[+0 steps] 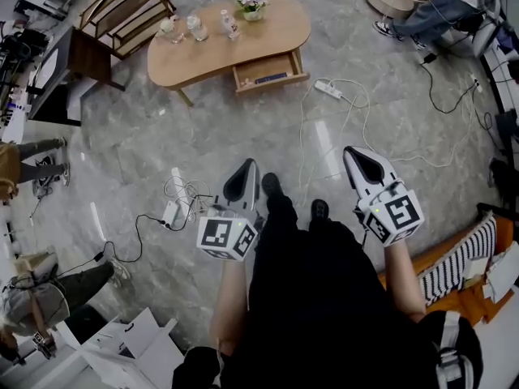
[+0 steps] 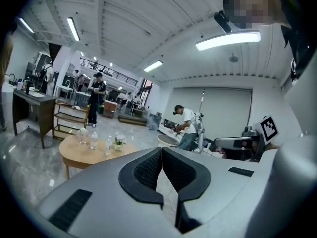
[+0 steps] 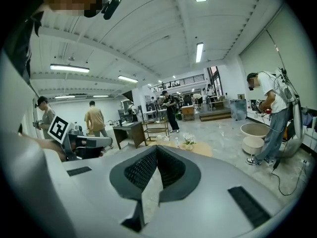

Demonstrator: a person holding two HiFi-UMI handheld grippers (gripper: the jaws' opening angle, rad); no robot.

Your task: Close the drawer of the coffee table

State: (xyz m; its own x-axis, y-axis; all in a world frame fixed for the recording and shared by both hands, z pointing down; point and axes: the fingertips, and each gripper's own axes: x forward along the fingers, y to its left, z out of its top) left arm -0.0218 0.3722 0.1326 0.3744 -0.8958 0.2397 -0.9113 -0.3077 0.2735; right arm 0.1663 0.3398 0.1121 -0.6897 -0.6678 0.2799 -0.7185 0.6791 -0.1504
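Observation:
A light wooden coffee table [image 1: 276, 35] stands across the grey floor at the top of the head view, its drawer [image 1: 268, 74] pulled out toward me with a dark flat thing inside. The table [image 2: 79, 155] also shows at the left in the left gripper view, and a strip of its top [image 3: 200, 149] peeks over the jaws in the right gripper view. My left gripper [image 1: 252, 165] and right gripper [image 1: 349, 152] are both shut and empty, held side by side well short of the table, pointing toward it.
Bottles [image 1: 197, 27] and a small flower pot [image 1: 251, 5] stand on the table. A white power strip [image 1: 328, 89] and cables trail over the floor between me and the drawer. A wooden shelf [image 1: 126, 10] and dark desk [image 1: 69, 67] stand at left; people stand around.

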